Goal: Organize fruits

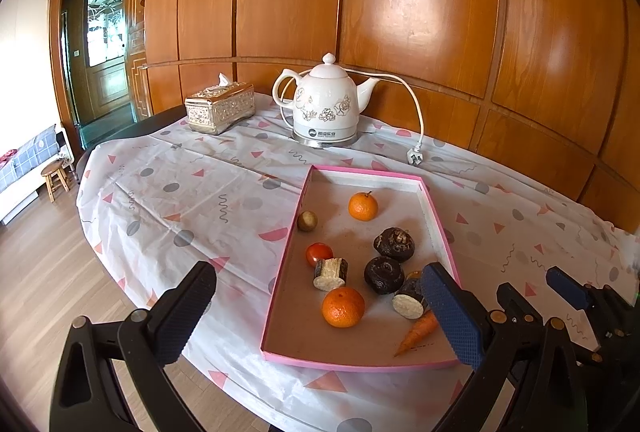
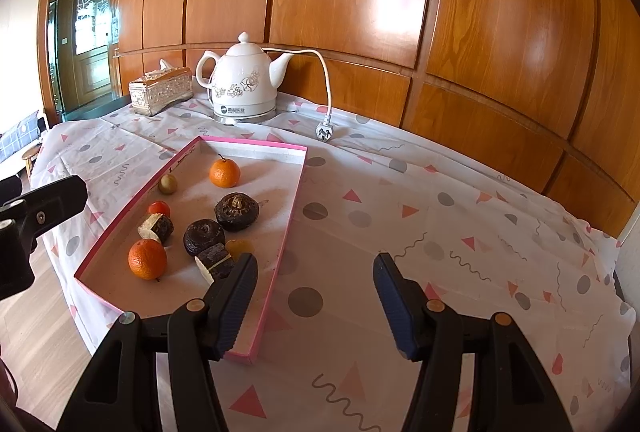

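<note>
Carrot (image 1: pixel 418 332) in left view only.

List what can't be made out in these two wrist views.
- Carrot: right wrist view, hidden behind the right hand-held gripper finger.
- Yellowish item in the tray: mostly covered by the cut piece; kind unclear.
- Kettle label: too small to read.
- Tray's near-right corner: left wrist view, behind the left hand-held gripper finger.
</note>
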A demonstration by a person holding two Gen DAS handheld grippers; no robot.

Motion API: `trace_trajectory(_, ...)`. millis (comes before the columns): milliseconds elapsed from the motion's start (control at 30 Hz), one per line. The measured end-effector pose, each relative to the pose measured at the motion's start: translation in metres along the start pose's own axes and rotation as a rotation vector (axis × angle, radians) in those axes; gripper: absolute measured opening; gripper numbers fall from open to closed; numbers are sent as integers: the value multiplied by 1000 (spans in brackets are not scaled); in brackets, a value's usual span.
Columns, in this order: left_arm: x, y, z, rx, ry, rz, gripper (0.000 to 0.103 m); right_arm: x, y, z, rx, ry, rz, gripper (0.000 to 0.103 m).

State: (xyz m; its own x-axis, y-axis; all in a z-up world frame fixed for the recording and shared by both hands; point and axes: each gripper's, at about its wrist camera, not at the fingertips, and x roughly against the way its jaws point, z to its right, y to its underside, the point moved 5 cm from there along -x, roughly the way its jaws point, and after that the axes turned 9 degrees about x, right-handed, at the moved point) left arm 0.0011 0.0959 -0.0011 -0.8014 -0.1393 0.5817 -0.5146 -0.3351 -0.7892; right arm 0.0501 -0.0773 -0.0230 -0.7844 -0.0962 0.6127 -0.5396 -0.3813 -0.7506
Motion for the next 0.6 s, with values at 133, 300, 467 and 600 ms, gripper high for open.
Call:
trace_trajectory(133,0,0,0,-1,-1,1,103,0,0,0,1,0,0,61)
trace_trajectory(300,0,0,0,0,-1,-1,103,-1,1,-1,2,-4,-3,61)
trace_trajectory(467,0,0,1,-3,1,0,103,-1,1,-1,2,-4,-3,61)
trace_trajectory(600,0,0,2,-7,4,1,103,-1,0,-1,1,-3,-3,61)
